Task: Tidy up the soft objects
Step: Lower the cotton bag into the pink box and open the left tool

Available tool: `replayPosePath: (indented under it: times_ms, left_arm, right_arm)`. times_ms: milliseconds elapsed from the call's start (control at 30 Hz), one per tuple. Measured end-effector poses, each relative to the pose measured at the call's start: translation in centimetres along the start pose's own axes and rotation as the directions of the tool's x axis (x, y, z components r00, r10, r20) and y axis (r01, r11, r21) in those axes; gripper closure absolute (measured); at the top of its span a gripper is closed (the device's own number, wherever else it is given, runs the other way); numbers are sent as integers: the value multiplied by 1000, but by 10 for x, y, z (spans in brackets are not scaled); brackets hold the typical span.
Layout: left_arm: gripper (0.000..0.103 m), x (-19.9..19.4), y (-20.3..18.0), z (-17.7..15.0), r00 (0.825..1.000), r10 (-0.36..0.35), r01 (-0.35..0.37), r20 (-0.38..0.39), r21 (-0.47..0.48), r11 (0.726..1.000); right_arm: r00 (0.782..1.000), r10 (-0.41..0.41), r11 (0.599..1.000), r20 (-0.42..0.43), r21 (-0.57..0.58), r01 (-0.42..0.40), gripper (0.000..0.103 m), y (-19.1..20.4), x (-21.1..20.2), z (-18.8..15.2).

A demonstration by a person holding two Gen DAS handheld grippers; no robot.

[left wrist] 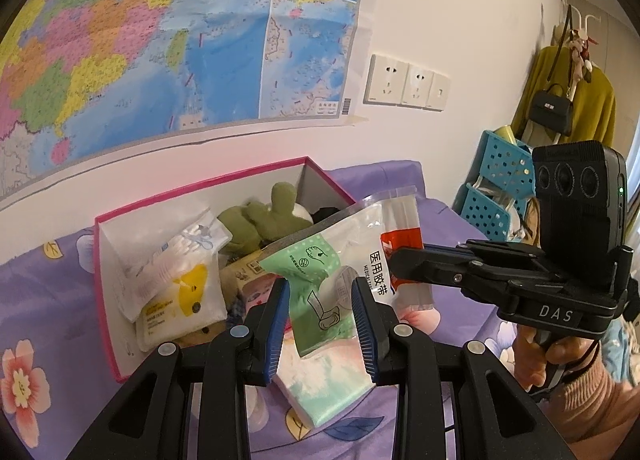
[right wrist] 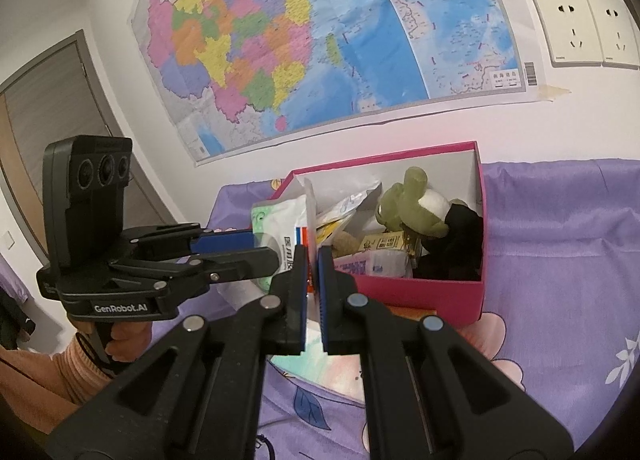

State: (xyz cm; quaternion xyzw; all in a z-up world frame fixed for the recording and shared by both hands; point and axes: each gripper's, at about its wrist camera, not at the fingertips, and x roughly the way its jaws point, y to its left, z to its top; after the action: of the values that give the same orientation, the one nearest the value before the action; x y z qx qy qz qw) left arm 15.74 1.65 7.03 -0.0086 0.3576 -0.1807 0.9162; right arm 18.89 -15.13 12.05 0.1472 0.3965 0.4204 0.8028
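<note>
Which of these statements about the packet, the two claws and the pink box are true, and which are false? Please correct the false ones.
1. The left claw grips the green and white medical tape packet. True.
2. The right claw hangs open and away from the packet. False: it is shut on the packet's edge, so both claws hold it.
3. A green plush toy lies inside the pink box. True.
4. The pink box has a lid on it. False: it stands open, with its contents showing.
5. The box stands on a purple flowered cloth. True.
</note>
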Motion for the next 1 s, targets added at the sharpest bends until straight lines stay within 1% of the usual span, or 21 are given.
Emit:
replayPosePath:
  times_ms: [1000]
  left_arm:
    - [71,13,11,19,999,37,-37,-7,19,999]
  right_arm:
    - [999,-28,999,15,21,28,95,-9,17,21]
